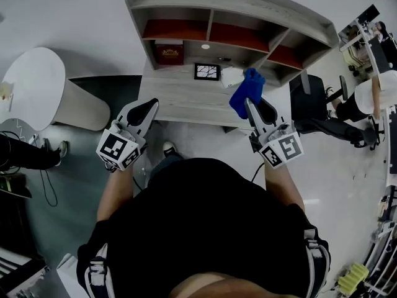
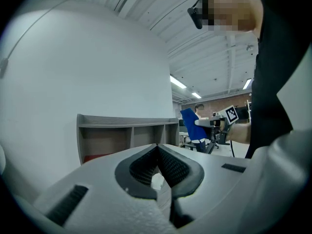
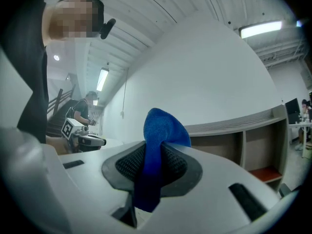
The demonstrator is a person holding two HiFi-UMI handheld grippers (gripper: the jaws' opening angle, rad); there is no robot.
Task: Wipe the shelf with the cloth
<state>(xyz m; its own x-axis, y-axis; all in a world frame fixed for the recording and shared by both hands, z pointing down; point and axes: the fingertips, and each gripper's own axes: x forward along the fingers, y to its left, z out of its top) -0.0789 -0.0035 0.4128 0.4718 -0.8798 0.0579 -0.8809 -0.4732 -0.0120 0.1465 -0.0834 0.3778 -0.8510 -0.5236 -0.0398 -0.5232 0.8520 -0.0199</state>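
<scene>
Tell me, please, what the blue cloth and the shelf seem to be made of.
Blue cloth: soft napped fabric, perhaps microfiber. It looks matte and fuzzy, and it folds limply where the right gripper pinches it.
Shelf: pale grey board with faint streaks like wood grain, probably laminate rather than solid wood. The finish is matte, with no glare.

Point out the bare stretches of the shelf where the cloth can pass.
The front strip of the shelf board, between the dark framed tile and the near edge, is bare. The red-floored compartments above look empty too. Crowded: the back row, where the brown box, the tile and a white object sit, near the blue cloth in the right gripper.
</scene>
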